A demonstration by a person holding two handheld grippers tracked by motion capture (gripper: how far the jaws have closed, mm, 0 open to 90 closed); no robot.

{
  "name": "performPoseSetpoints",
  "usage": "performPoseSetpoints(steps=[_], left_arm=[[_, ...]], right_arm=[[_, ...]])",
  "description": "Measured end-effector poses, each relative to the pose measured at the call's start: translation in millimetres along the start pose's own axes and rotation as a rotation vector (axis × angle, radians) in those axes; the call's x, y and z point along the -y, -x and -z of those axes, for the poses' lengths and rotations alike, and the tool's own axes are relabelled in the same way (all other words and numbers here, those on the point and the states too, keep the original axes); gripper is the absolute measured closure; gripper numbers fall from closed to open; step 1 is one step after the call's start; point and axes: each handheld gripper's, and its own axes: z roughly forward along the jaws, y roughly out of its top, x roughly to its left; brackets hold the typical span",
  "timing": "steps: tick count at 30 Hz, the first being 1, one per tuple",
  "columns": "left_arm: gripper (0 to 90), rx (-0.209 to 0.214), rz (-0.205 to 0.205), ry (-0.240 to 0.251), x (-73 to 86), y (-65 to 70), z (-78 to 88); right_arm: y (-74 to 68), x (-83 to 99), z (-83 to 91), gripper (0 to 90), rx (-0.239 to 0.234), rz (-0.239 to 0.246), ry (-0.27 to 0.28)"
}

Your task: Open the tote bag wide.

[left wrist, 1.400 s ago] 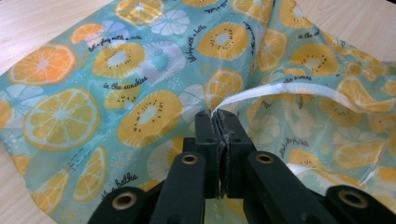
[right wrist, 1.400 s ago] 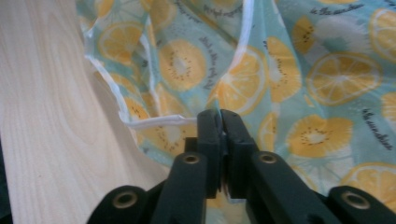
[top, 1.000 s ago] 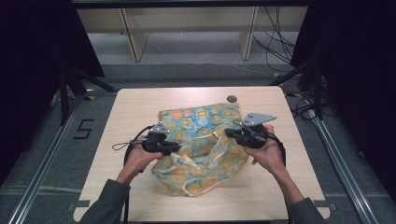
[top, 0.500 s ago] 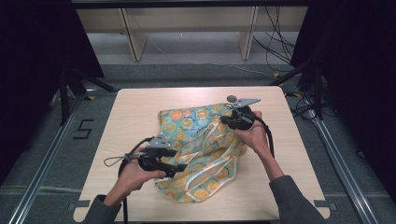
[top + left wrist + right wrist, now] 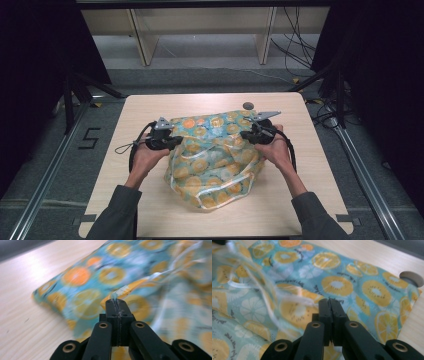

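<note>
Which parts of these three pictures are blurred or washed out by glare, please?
High view: evenly lit and fairly sharp, dark at both sides beyond the table. Left gripper view: the fruit-print fabric smears toward the right edge, and glare whitens the tabletop at upper left. Right gripper view: the fabric's print is crisp at centre and right, but the pale raised folds at the left are blurred.

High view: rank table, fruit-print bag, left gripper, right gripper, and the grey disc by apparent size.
1. table
2. fruit-print bag
3. left gripper and right gripper: they look alike, so no ranking between them
4. grey disc
</note>
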Motion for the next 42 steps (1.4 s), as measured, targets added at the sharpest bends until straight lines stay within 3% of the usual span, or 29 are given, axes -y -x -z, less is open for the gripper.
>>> performPoseSetpoints(steps=[1, 4, 5, 6, 8, 10, 12, 14, 16, 17, 19, 21, 22, 23, 25, 27, 30, 32, 33, 35, 36, 38, 39, 40, 41, 42], left_arm=[[89.3, 0.004, 0.016, -0.019, 5.7, -6.0, -9.4], [88.1, 0.006, 0.039, -0.077, 19.0, -6.7, -24.6], [85.4, 0.008, 0.033, -0.095, 21.4, -5.3, -26.2], [81.1, -0.012, 0.016, -0.103, 20.9, -3.3, -23.7], [69.0, -0.044, 0.001, -0.097, 16.1, 3.0, -10.5], [57.8, -0.032, -0.021, -0.071, 9.2, 13.5, 9.9], [52.3, -0.03, -0.087, -0.046, 3.4, 29.8, 31.3], [47.0, -0.043, -0.116, 0.001, 0.3, 49.8, 49.8], [46.7, -0.006, -0.156, 0.044, 0.5, 69.1, 66.4], [46.8, 0.023, -0.152, 0.072, 1.6, 78.4, 72.4], [49.7, 0.054, -0.198, 0.087, 4.7, 93.8, 77.9], [52.6, 0.091, -0.243, 0.023, 13.9, 111.0, 70.6], [52.3, 0.122, -0.267, -0.049, 20.7, 118.8, 59.7], [52.1, 0.106, -0.258, -0.078, 26.2, 122.2, 49.4], [48.2, 0.068, -0.224, -0.137, 34.6, 122.2, 28.5], [43.5, 0.039, -0.239, -0.206, 39.8, 118.6, 15.9], [42.3, -0.022, -0.253, -0.246, 47.5, 112.1, -0.1], [43.5, -0.027, -0.255, -0.246, 49.5, 108.3, -7.9], [47.8, -0.031, -0.276, -0.239, 49.4, 106.1, -10.7], [65.2, -0.03, -0.322, -0.23, 48.7, 100.7, -14.4], [77.4, -0.014, -0.326, -0.223, 48.9, 98.8, -15.7], [87.9, -0.005, -0.323, -0.199, 49.4, 96.4, -15.2], [89.1, 0.007, -0.317, -0.194, 48.8, 94.6, -13.1], [89.4, 0.021, -0.287, -0.168, 48.9, 93.3, -10.8], [89.4, 0.034, -0.273, -0.151, 47.5, 90.7, -7.1], [89.5, 0.05, -0.254, -0.125, 46.2, 87.9, -4.0]], right_arm=[[1.3, 1.7, 0.1, 89.5, -0.004, 0.015, -0.026], [-0.6, 10.0, -7.4, 89.3, -0.008, 0.0, -0.021], [-1.2, 11.7, -9.3, 89.3, 0.005, 0.001, -0.027], [-2.4, 13.0, -9.4, 89.3, -0.013, 0.0, -0.034], [-3.2, 15.2, -11.8, 89.2, -0.011, 0.009, -0.032], [-4.6, 16.2, -13.8, 89.2, -0.004, 0.008, -0.042], [-5.6, 15.6, -13.3, 89.1, -0.011, 0.014, -0.06], [-5.7, 16.0, -15.8, 89.1, -0.006, 0.025, -0.039], [-7.4, 14.9, -13.8, 89.1, -0.015, 0.017, -0.065], [-6.8, 14.5, -13.6, 89.1, -0.012, 0.045, -0.064], [-7.4, 14.4, -14.5, 89.2, -0.012, 0.042, -0.047], [-8.4, 14.4, -15.1, 89.1, 0.003, 0.029, -0.035], [-7.6, 13.8, -13.1, 89.1, -0.004, 0.043, -0.05], [-7.9, 14.3, -14.7, 89.1, 0.001, 0.037, -0.033], [-7.6, 13.7, -12.8, 89.1, -0.004, 0.03, -0.049], [-7.3, 14.8, -13.4, 88.9, -0.002, 0.046, -0.033], [-6.3, 14.3, -12.3, 88.7, -0.005, 0.045, -0.041], [-6.9, 15.2, -12.4, 88.4, -0.004, 0.019, -0.038], [-7.4, 15.2, -12.7, 88.1, -0.002, 0.007, -0.039], [-6.2, 15.5, -11.6, 86.9, -0.014, 0.018, -0.06], [-4.9, 16.2, -12.5, 85.0, 0.006, 0.042, -0.059], [-8.8, 17.3, -12.3, 75.7, 0.012, -0.005, -0.049], [-7.4, 17.2, -10.8, 70.3, 0.031, 0.021, -0.044], [-7.6, 15.5, -4.2, 66.3, 0.042, 0.024, -0.08], [-11.1, 14.0, 1.5, 63.0, 0.026, -0.01, -0.07], [-13.1, 12.9, 8.9, 60.0, 0.025, -0.001, -0.057]])
